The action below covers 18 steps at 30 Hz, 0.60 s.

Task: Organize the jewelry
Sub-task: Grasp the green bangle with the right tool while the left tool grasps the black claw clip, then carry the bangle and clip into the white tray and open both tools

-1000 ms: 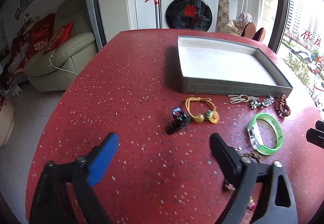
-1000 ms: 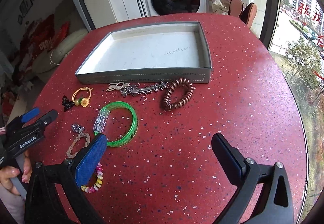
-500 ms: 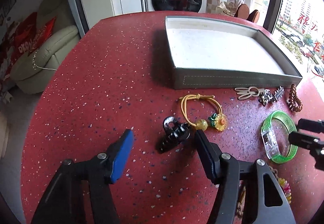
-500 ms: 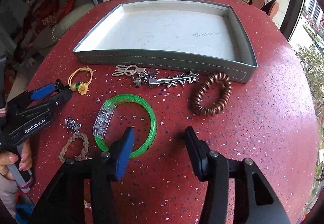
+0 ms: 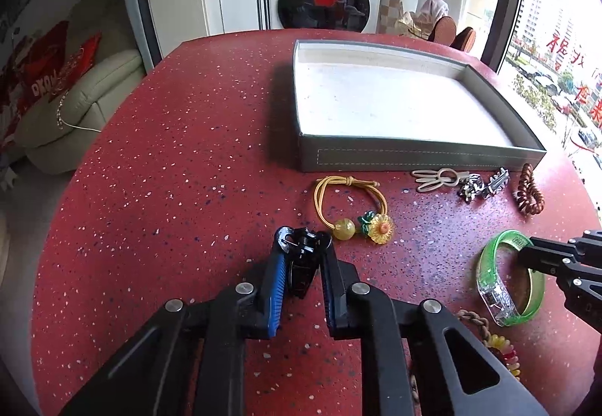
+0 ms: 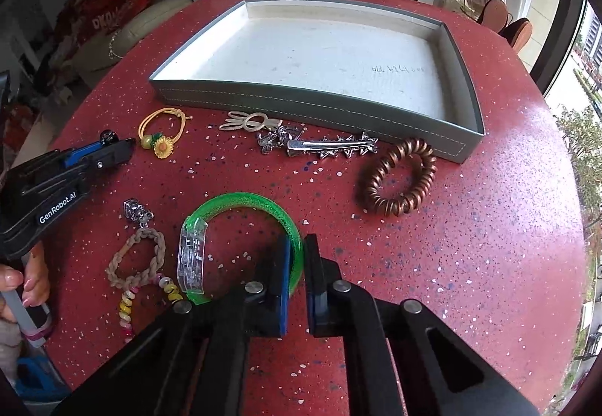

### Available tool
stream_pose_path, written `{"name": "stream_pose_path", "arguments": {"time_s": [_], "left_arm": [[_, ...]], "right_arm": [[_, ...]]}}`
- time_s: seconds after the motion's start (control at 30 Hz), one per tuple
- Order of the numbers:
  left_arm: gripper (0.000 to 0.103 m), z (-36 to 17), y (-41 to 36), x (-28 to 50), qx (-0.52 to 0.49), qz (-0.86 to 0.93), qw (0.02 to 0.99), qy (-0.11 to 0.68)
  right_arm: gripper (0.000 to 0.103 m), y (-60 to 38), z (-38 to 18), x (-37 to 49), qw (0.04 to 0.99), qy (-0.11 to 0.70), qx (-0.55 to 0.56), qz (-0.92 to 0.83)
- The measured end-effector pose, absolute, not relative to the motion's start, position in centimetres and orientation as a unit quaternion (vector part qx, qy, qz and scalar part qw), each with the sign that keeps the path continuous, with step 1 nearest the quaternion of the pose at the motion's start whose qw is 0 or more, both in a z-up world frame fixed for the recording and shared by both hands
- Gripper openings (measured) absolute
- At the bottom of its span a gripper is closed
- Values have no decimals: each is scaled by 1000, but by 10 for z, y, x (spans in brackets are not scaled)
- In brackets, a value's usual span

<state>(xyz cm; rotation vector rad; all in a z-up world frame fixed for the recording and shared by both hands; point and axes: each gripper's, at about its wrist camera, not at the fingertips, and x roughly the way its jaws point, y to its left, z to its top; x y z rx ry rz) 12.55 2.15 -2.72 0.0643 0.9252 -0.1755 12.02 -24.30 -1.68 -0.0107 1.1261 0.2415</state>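
Observation:
A grey tray (image 5: 414,154) with a white floor stands on the red table; it also shows in the right wrist view (image 6: 301,104). My left gripper (image 5: 301,250) is shut on a black claw clip (image 5: 301,258) lying on the table. My right gripper (image 6: 295,246) is shut on the rim of a green bangle (image 6: 240,199) with a clear clasp; the bangle also shows in the left wrist view (image 5: 496,288). A yellow hair tie with a sunflower (image 5: 353,207) lies just beyond the clip.
In front of the tray lie a cream bunny clip (image 6: 248,122), a silver star clip (image 6: 331,147) and a copper coil hair tie (image 6: 399,182). A braided charm bracelet (image 6: 137,260) and a beaded one (image 6: 128,307) lie left of the bangle. The table edge curves near.
Both grippers moved forward and down and closed: the left onto the black claw clip, the right onto the green bangle's rim.

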Motion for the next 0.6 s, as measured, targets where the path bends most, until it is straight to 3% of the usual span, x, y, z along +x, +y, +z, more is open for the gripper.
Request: {"name": "stream_pose_path", "arguments": {"time_s": [0.6], "left_arm": [[36, 34, -1, 142, -4, -104, 909, 403]], "right_arm": [[8, -287, 36, 163, 857, 497, 60, 126]]}}
